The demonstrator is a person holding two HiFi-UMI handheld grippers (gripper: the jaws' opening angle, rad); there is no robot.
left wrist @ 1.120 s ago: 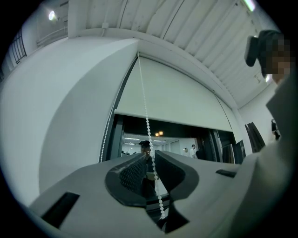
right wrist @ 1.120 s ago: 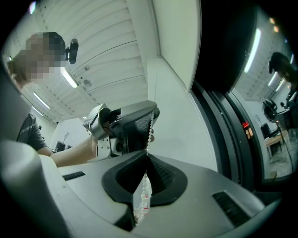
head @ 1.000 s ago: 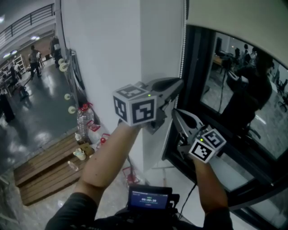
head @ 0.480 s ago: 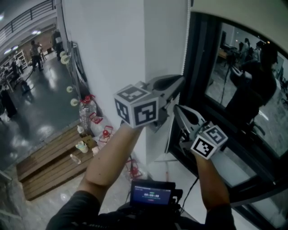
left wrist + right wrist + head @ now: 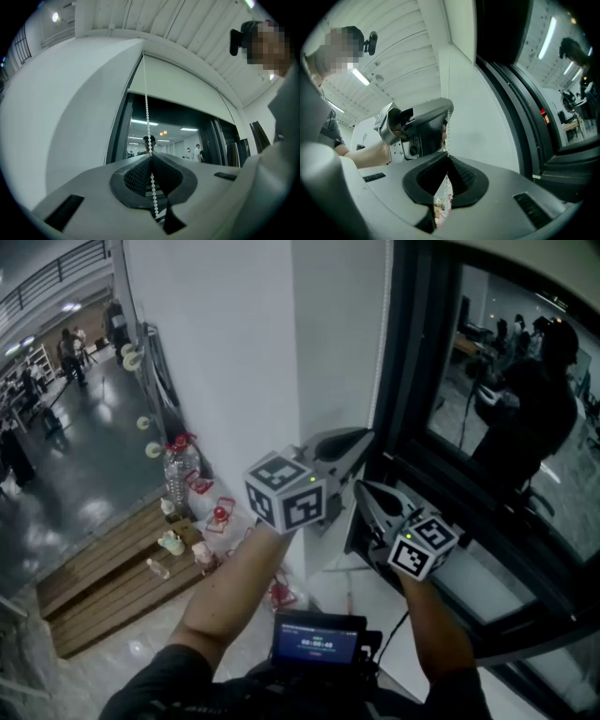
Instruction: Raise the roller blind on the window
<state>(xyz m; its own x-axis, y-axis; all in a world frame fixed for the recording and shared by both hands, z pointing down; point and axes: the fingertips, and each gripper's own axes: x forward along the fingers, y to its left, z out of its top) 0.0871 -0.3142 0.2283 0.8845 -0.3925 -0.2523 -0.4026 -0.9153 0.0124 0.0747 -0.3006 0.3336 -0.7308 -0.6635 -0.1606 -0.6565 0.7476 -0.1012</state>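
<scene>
A white bead chain (image 5: 381,343) hangs along the dark window frame beside the white pillar. In the left gripper view the chain (image 5: 146,108) drops from the blind's roller into my left gripper (image 5: 151,156). Those jaws have just been closing and pinch the beads. The pale roller blind (image 5: 187,91) covers the top of the window. My left gripper (image 5: 367,435) sits just above my right gripper (image 5: 361,486). In the right gripper view the chain (image 5: 446,136) runs from the left gripper (image 5: 449,105) down into my right gripper (image 5: 446,157), which is shut on it.
The dark window glass (image 5: 497,427) reflects a person. A white pillar (image 5: 234,352) stands left of the frame. Below lie a water bottle (image 5: 178,479), a wooden platform (image 5: 103,587) with small items, and a screen device (image 5: 314,643) at my chest. People stand far left.
Both grippers have come down along the window frame with the chain in them. The blind's lower edge now shows higher up the window.
</scene>
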